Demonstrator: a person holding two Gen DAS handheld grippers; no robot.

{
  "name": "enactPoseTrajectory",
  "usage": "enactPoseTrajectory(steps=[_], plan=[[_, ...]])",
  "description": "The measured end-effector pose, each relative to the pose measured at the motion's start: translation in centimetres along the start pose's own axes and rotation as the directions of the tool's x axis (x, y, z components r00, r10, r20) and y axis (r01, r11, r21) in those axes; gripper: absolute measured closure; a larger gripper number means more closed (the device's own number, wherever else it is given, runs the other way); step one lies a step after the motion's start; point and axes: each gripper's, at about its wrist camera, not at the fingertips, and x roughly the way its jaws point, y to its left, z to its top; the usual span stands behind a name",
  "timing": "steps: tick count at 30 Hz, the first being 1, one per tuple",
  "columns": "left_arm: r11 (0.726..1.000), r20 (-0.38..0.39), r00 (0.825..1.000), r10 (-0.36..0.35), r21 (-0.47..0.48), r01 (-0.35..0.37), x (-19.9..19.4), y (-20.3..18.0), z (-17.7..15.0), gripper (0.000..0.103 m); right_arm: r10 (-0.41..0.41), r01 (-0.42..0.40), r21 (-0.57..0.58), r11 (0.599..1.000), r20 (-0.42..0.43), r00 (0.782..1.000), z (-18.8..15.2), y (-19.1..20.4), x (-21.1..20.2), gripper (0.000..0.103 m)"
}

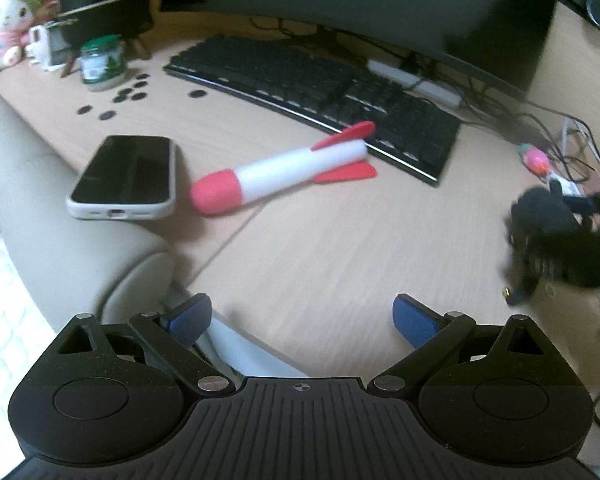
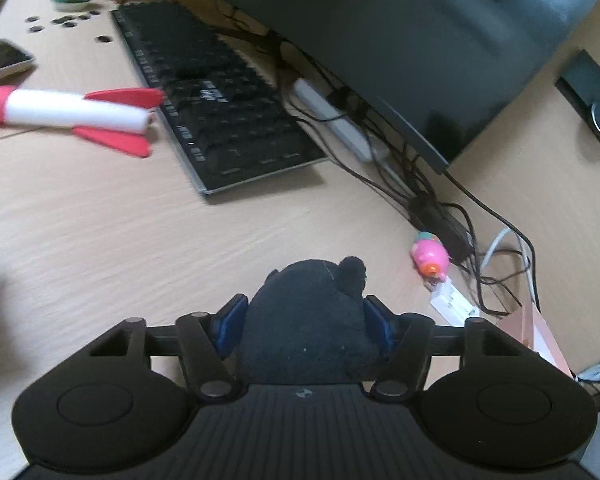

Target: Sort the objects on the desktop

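Right gripper (image 2: 304,322) clamped on black plush toy (image 2: 308,320) for sorting; left gripper (image 1: 302,320) spread apart, empty, near desk (image 1: 320,248) front edge

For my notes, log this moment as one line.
right gripper: shut on black plush toy | left gripper: jaws open, empty | rocket toy: on desk

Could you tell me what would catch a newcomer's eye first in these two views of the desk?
Most striking is the red and white toy rocket, lying on its side on the wooden desk just in front of the black keyboard, with a phone beside its nose. Next comes the black plush toy, squeezed between the blue fingers of the right gripper. A small pink toy lies near the tangled cables.
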Motion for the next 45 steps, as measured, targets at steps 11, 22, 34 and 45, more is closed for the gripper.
enactPoseTrajectory(steps=[11,22,34,45], plan=[[0.977,0.014,0.983,-0.185,0.112,0.183,0.2,-3.0,0.8,0.003,0.626,-0.501,0.802,0.326,0.215,0.750,-3.4,-11.2,3.6,0.051],[0.922,0.010,0.945,-0.327,0.224,0.316,2.4,-7.0,2.2,0.003,0.416,-0.341,0.746,0.572,0.094,0.904,-4.1,-12.1,1.3,0.042],[0.835,-0.045,0.884,-0.466,0.307,0.456,8.6,-13.1,4.2,0.023,0.358,-0.254,0.712,0.655,0.004,0.934,-4.6,-13.6,3.1,0.041],[0.678,0.060,0.959,-0.276,0.720,0.150,5.1,-18.6,2.6,0.036,0.140,-0.201,0.742,0.640,0.145,0.979,-6.4,-19.1,-4.3,0.001]])
